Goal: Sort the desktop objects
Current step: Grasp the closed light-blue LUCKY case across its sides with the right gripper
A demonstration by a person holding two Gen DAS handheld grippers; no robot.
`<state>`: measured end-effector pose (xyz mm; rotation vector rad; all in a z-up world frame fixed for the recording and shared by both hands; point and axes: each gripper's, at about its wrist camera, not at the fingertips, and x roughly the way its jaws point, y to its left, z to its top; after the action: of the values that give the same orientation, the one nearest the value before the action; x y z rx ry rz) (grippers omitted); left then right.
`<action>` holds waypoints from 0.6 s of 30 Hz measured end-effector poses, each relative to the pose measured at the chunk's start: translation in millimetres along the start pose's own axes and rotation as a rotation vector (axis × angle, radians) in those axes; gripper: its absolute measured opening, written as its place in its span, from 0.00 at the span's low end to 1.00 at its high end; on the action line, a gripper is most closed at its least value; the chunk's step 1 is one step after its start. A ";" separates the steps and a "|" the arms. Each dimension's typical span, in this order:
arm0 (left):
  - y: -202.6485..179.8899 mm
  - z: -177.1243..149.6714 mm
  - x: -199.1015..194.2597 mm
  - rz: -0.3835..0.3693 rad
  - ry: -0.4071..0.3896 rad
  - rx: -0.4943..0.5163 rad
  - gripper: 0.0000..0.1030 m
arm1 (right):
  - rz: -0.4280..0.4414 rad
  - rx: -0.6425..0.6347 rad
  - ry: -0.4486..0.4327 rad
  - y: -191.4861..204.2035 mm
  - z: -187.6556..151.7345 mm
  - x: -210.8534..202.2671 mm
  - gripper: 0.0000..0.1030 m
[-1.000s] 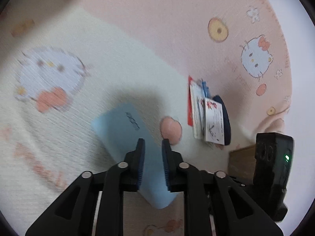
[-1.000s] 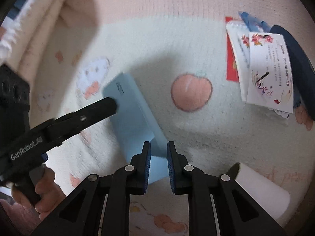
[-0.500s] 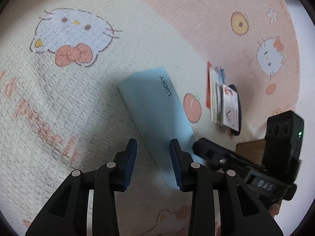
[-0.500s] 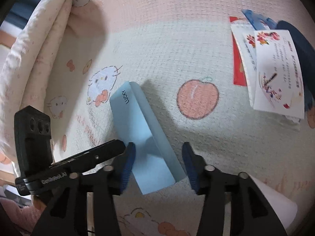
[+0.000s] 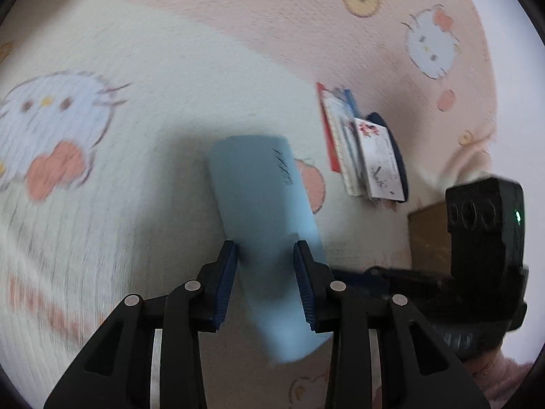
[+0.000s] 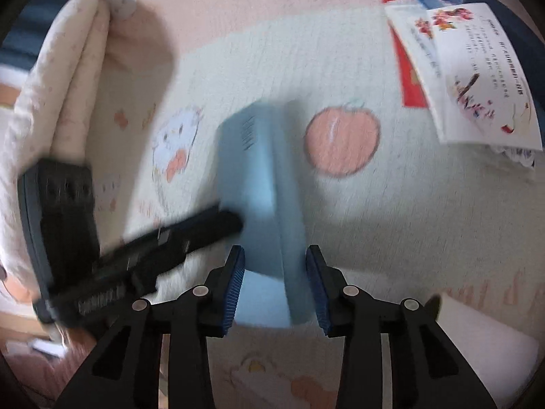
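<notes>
Pale blue box (image 5: 262, 218), one, lying on a cartoon-print blanket (image 5: 153, 78), open cloth on its left and far sides. Left gripper (image 5: 265, 286): jaws apart, straddling the box's near end; contact unclear through blur. Right gripper (image 6: 275, 286): jaws parted, lately closing, box between, grip unclear. Printed cards (image 6: 477, 78), one overlapping stack, well apart at far right. Folded blanket edge (image 6: 68, 78) bounds the left.

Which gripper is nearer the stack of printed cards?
Right. The right gripper straddles the light blue box on the side toward the cards; the left gripper straddles it from farther off.
</notes>
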<state>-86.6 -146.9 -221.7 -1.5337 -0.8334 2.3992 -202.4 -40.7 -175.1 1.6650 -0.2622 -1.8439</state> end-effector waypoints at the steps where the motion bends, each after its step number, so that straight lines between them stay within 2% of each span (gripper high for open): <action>1: 2.2 3.9 2.6 -0.021 0.009 0.003 0.37 | -0.011 -0.021 0.009 4.8 -2.5 0.6 0.34; 4: 6.7 7.0 2.4 -0.034 0.013 -0.033 0.37 | -0.036 -0.047 0.000 10.1 -4.7 -0.6 0.35; 7: 9.1 1.4 -2.3 -0.014 0.003 -0.060 0.37 | -0.049 -0.010 -0.048 1.9 -1.1 -4.9 0.36; 12: 16.0 -17.5 -18.0 0.033 -0.019 -0.095 0.37 | 0.038 0.128 -0.092 -22.1 9.0 -8.7 0.38; 16: 18.1 -29.6 -19.8 0.010 -0.007 -0.125 0.38 | 0.091 0.164 -0.095 -23.9 13.5 -1.7 0.42; 18: 17.8 -30.9 -16.6 -0.017 0.001 -0.142 0.43 | 0.101 0.174 -0.080 -24.6 14.4 5.0 0.43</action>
<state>-49.3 -157.6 -228.0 -1.5691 -1.0329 2.3729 -223.9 -28.1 -189.9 1.6615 -0.5449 -1.8581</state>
